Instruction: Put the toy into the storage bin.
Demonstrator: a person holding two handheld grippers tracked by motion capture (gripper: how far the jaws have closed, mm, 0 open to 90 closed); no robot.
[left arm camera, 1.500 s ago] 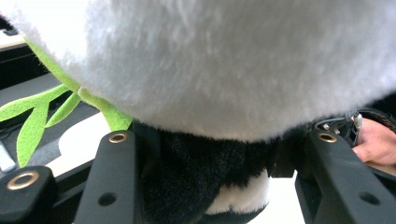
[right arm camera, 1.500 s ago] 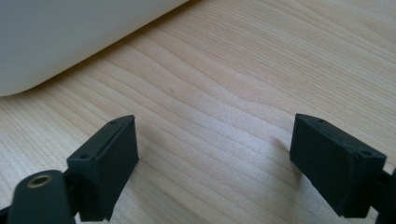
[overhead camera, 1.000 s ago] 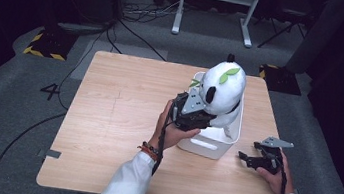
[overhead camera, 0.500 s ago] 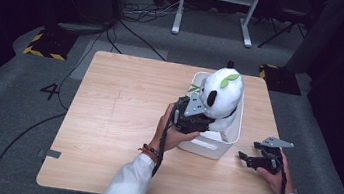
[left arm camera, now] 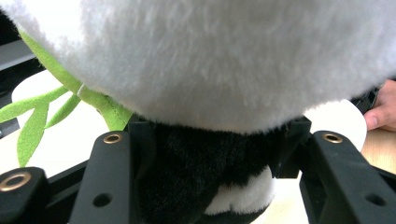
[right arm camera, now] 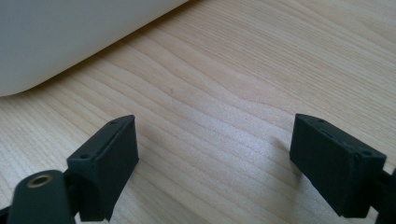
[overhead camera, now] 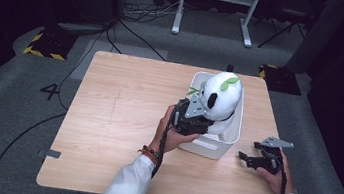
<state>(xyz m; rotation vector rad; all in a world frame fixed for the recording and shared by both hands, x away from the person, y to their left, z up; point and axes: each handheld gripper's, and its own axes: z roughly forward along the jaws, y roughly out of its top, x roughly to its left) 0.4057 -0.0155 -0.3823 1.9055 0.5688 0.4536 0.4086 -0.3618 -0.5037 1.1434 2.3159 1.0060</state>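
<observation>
Right of centre in the high view, the panda plush [overhead camera: 220,101] is gripped at its black neck by the left gripper [overhead camera: 196,118], seemingly for seating in the white bin [overhead camera: 209,147], while the right gripper [overhead camera: 252,158] is rested wide and empty at lower right.

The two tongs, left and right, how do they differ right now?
The left tongs reach into the white bin with jaws closed on the plush panda's black neck; the right tongs hold nothing, jaws spread wide. The left tongs are raised at the bin; the right tongs sit low over the bare wooden table, right of the bin. Both are black, two-jawed and hand-held.
</observation>
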